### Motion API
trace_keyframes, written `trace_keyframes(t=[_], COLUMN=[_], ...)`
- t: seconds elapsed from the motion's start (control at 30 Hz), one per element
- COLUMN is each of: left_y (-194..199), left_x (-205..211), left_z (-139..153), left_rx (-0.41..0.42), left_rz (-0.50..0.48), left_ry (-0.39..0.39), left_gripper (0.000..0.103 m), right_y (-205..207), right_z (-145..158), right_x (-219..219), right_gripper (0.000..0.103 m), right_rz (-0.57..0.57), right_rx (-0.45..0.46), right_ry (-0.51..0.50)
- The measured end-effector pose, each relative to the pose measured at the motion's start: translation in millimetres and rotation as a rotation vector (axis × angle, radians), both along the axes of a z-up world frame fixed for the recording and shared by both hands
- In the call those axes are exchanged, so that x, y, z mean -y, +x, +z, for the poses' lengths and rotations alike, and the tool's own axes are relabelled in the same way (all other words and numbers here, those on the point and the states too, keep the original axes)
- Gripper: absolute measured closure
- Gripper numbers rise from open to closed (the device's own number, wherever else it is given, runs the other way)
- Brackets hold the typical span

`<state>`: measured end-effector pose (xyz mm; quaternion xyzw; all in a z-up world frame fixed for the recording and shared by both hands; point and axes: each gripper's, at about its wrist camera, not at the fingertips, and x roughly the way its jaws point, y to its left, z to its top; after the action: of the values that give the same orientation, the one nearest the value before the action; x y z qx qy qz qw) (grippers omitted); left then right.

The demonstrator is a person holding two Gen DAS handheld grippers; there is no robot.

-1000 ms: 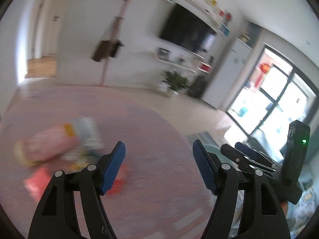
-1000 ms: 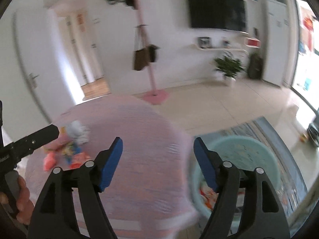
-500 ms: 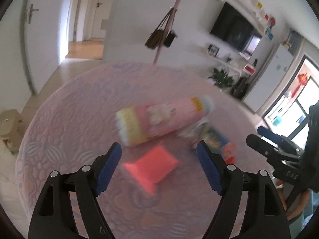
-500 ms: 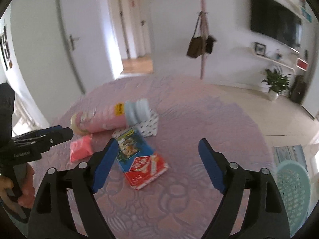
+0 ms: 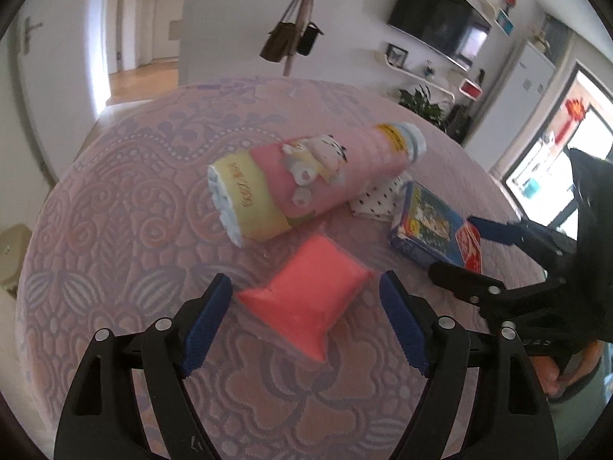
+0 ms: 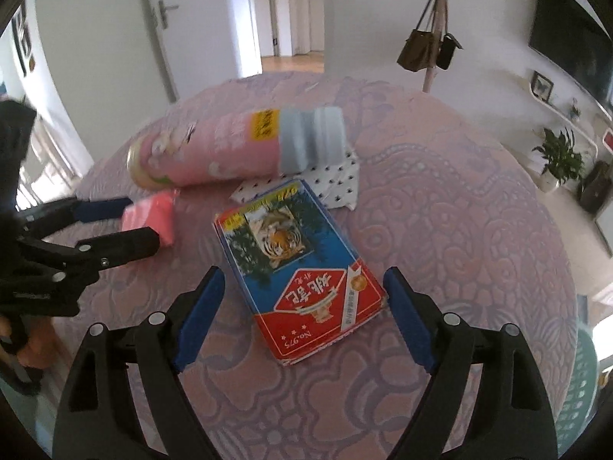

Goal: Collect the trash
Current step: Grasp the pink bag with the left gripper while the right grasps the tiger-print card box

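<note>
Trash lies on a pink quilted round table. A coral packet sits between the pads of my left gripper, which is open with a gap on each side. Behind the packet lies a pink tissue roll pack on its side, with a polka-dot paper next to it. A blue and red box with a tiger picture lies flat between the pads of my right gripper, which is open and not touching it. My right gripper shows over the box in the left wrist view.
A teal basket stands on the floor past the table's right edge. A coat stand with bags, a wall television and a potted plant are farther back. A person's hand holds the right gripper.
Both views have swung from the room down onto the table. Each gripper has come lower and closer, the left over the coral packet, the right over the tiger box.
</note>
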<state>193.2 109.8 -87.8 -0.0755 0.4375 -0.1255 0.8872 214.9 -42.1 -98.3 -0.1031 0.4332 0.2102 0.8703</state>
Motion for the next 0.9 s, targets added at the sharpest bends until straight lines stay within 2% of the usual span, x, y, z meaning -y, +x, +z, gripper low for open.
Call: trace_keyframes(t=[0.07,0.2,0.33,0.4,0.7,0.9], left_y=[-6,-7,-10,-10,-25,-31], left_x=[6,16,29,31,45,75], left_z=[-2,-4,-3,-2,8,37], left_rx=[0.003,0.013,0.028,0.030,0.074,0.156], left_rz=[-0.015,-0.015,0.008,0.018,-0.020,-0.089], left_ry=[0.022,0.073,0.166,0.192,0.131,0.083], left_gripper=[0.026,0.028,0.043,0.047,0.050,0.051], right_y=[0,-5,-16,-20,-41,-56], right_z=[-2,-2,2,4,19,46], right_x=[-4,-6,-1,2,39,80], right_gripper=[0.030,0.035,0.038,0.039,0.041,0.041], right_rz=[0.005,0.008,0.009,0.003,-0.084,-0.175], right_rx=[0.002,0.011,0.028,0.035,0.065,0.135], right_ry=[-0.021,-0.027,-0.009,0.003,0.068,0.085])
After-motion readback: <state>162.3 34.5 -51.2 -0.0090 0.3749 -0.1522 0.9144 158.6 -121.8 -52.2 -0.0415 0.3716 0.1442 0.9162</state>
